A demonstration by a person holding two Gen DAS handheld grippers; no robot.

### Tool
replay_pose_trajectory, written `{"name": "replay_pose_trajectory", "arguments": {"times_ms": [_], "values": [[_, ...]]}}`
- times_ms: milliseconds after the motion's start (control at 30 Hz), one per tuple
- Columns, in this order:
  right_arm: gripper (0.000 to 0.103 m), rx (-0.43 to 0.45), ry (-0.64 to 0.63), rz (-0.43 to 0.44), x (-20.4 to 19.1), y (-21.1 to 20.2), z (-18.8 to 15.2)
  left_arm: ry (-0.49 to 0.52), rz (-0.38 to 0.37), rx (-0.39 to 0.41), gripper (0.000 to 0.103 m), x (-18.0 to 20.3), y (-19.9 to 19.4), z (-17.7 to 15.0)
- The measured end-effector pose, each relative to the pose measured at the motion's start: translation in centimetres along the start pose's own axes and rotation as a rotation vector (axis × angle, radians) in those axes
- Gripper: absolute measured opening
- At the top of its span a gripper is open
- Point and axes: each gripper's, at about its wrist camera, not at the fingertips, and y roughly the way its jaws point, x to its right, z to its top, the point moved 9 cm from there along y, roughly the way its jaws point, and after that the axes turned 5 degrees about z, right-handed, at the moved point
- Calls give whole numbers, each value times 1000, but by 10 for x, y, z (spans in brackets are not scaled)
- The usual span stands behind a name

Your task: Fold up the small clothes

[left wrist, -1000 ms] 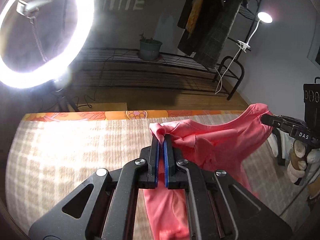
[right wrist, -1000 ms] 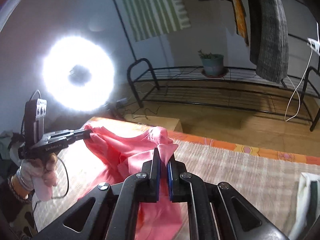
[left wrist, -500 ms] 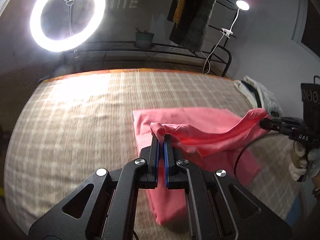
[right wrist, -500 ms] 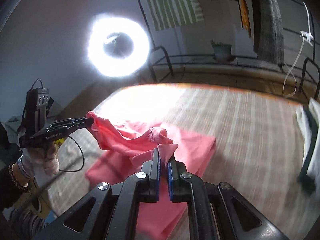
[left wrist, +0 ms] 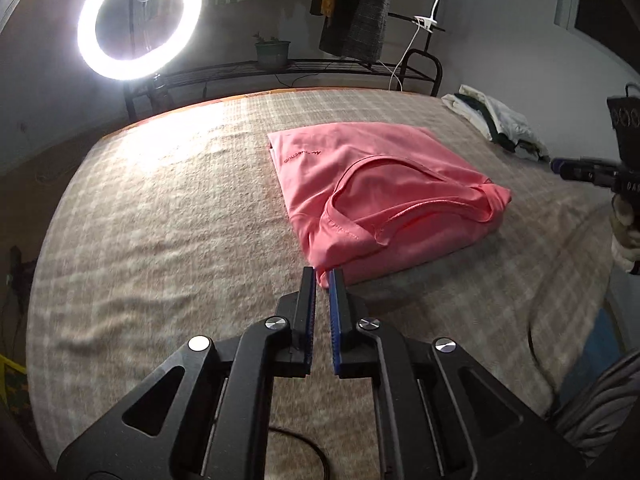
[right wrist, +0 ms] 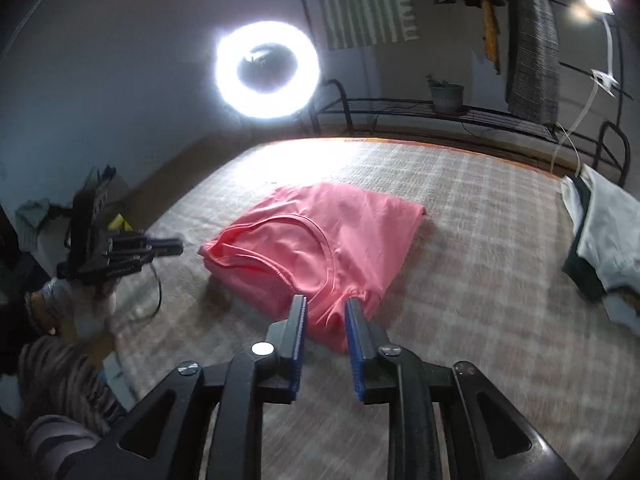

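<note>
On the blanket (left wrist: 168,216), mid-bed, lies my pink shirt (left wrist: 384,184), folded flat.

Soft, light and limp, it will sag from any single pinch, so I judge the doubled near corners the best holds. My left gripper (left wrist: 322,276) has just eased apart, pads barely clear of the near corner; my right gripper (right wrist: 325,305) has opened wider, cloth loose between its jaws. Beyond the shirt sits a clothes pile (right wrist: 600,236), well apart. Nothing blocks me.

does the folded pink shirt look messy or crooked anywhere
Mostly tidy. The pink shirt lies as a flat rectangle on the checked blanket. Only its neckline looks loose: the collar edge is rumpled and stands up a little on top.
</note>
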Motion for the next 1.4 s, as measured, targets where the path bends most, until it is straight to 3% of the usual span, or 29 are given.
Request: {"name": "replay_pose_trajectory", "arguments": {"times_ms": [33, 100, 167, 300, 367, 433, 500, 567, 600, 667, 767, 867, 933, 1100, 1133, 1233, 1300, 1400], "values": [[29, 2, 16, 4, 0, -3, -2, -28, -7, 0, 11, -4, -2, 2], [37, 6, 67, -4, 3, -5, -6, -124, -43, -13, 34, -14, 0, 7], [49, 9, 147, -5, 9, 2, -8, -252, -114, -37, 41, -25, 7, 11], [49, -8, 298, 23, 16, 25, -20, -456, -162, -82, 41, -45, 31, 14], [49, -11, 373, 65, 18, 40, -24, -559, -222, -131, 41, -47, 47, 8], [49, -9, 435, 92, 21, 50, -25, -600, -250, -162, 41, -44, 57, 3], [48, 0, 515, 134, 24, 60, -26, -574, -256, -171, 31, -35, 60, 1], [38, -3, 553, 158, 25, 68, -26, -514, -236, -186, 10, -25, 64, 1], [33, -19, 564, 161, 25, 75, -28, -488, -220, -190, 5, -22, 65, 1], [12, -58, 567, 156, 23, 87, -31, -459, -204, -183, 2, -16, 62, 4], [2, -57, 548, 163, 18, 84, -27, -486, -256, -139, 2, -12, 45, 12], [0, 26, 539, 226, 16, 56, -12, -448, -239, -121, 2, -9, 38, 6], [0, 49, 539, 234, 20, 47, -13, -390, -169, -153, 2, -10, 48, -5], [0, -47, 499, 141, 20, 64, -39, -386, -148, -167, 2, -13, 55, -17], [5, -50, 490, 141, 20, 64, -40, -374, -150, -165, 2, -11, 53, -16], [39, -47, 558, 186, 18, 62, -44, -315, -118, -154, 2, -9, 47, -13], [38, -5, 586, 174, 20, 52, -43, -300, -109, -153, 2, -8, 47, -11], [37, 58, 436, 87, 5, 44, -29, -286, -102, -157, 2, -8, 48, -12]]}}
